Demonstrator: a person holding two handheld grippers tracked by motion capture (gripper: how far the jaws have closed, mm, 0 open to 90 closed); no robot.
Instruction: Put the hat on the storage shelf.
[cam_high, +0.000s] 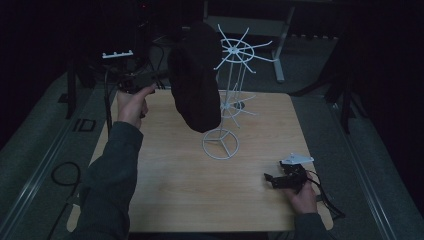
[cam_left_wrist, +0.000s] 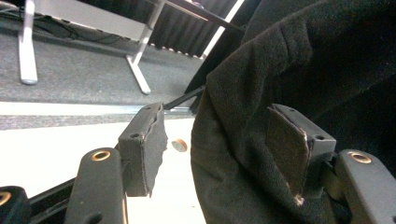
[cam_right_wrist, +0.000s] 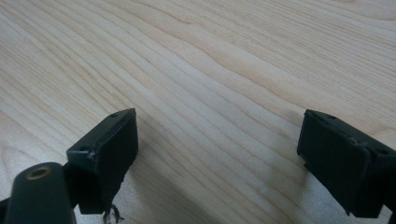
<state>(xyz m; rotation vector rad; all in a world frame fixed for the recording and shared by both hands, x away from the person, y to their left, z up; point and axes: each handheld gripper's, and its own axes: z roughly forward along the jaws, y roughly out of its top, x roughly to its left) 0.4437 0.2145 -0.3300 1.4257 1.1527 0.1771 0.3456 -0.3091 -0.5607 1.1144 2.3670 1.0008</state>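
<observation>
**Hat on rack, left jaws wide**

Left gripper (cam_left_wrist: 219, 144) at upper left of the high view: jaws spread wide, hat fabric between them, pads look off it (likely a release). Black hat (cam_high: 195, 75) hangs upper centre on the white wire rack (cam_high: 227, 100), draped over an arm so it stays. Right gripper (cam_right_wrist: 217, 158) rests lower right on the table (cam_high: 175, 175), jaws wide, holding nothing.

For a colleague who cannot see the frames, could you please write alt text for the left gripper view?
A black fleece garment hangs at the right, its edge between the left gripper's two open black jaws, whose pads stand apart without pressing it. Behind lie the pale wooden table, grey carpet and a white desk leg.
</observation>
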